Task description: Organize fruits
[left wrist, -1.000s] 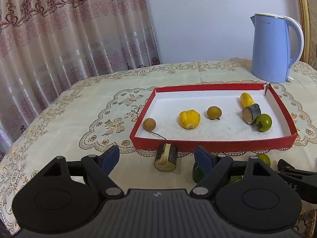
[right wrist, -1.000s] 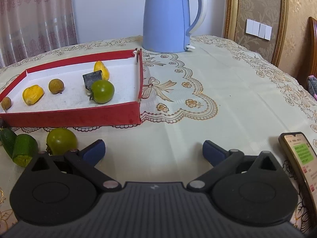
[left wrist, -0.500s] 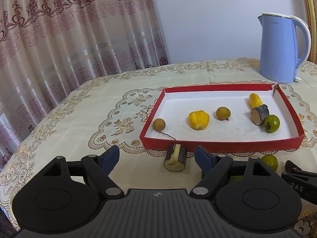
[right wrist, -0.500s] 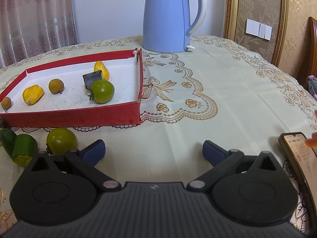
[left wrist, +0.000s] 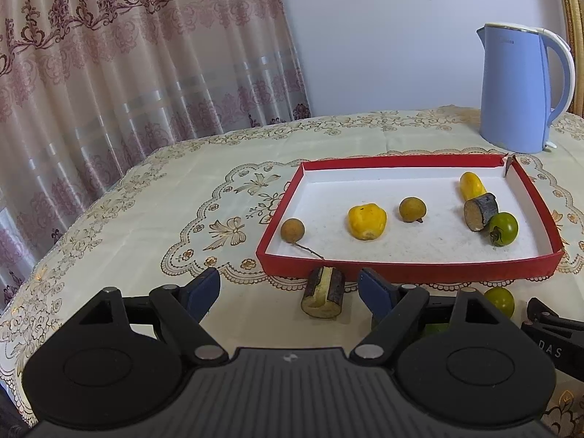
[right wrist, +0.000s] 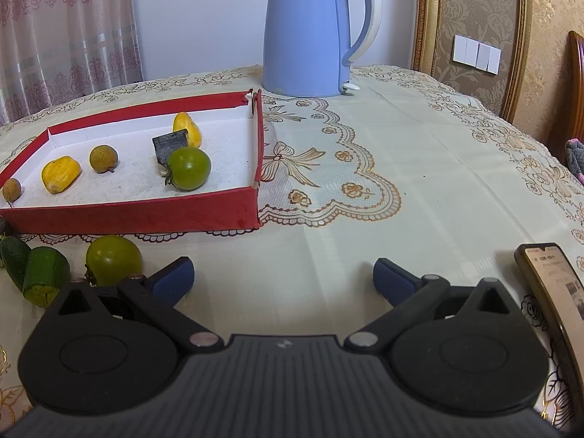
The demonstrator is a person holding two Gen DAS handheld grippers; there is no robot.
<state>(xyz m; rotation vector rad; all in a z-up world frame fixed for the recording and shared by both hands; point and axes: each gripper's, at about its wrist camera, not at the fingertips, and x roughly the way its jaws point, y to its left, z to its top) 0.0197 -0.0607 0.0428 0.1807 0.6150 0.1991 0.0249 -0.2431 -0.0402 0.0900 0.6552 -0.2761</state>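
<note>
Fruit mostly lay in the red tray (left wrist: 408,269) at twelve o'clock of the left hand-held gripper (left wrist: 289,286), whose jaws stood wide and empty, as did the right hand-held gripper (right wrist: 283,274). Next, I judged, came the bark-skinned chunk (left wrist: 323,297) at one o'clock, needing a short reach. The table (right wrist: 419,168) wore an embroidered cloth, with a blue kettle (right wrist: 310,29) and curtain (left wrist: 109,73) behind.

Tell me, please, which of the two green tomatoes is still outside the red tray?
The yellower green tomato lies on the tablecloth in front of the red tray, by the right gripper's left finger. The darker green tomato sits inside the tray.
</note>
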